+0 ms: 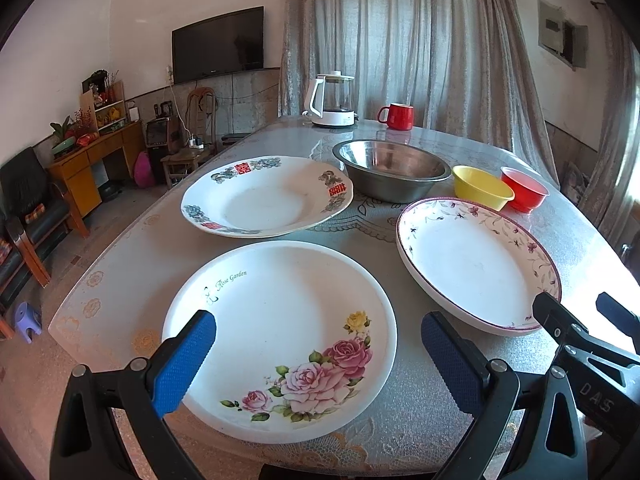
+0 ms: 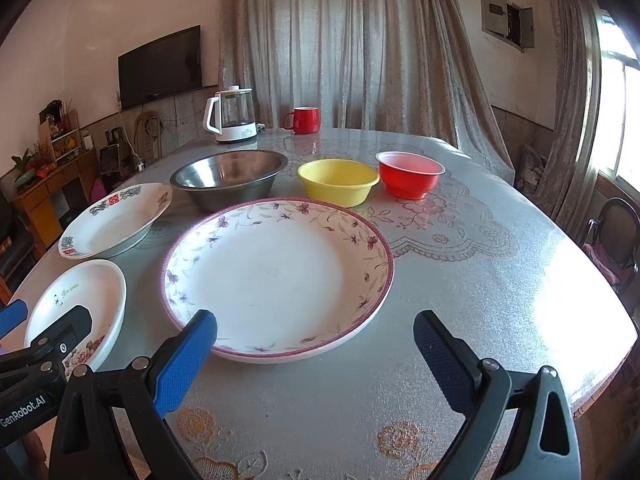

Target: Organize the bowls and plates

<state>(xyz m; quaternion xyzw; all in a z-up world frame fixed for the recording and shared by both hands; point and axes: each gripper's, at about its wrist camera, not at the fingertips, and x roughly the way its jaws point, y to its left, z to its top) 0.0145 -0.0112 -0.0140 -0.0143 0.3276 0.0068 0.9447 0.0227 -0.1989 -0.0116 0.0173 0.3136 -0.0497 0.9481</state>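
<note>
Stacking should start with the rose plate at 6 o'clock on the table: pinch its near rim, lift level, clear neighbours. The left tongs and right tongs are spread wide, empty, the right before the purple-rimmed plate.

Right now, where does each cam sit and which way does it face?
Left wrist: on the left gripper, tilted down over the white rose-printed plate; its own open blue-padded jaws show, plus the right gripper at lower right.
Right wrist: on the right gripper, tilted down at the purple-flowered plate; own open jaws show, left gripper at lower left.
Shared: both plates, steel bowl, yellow bowl, red bowl, white kettle, red mug.
</note>
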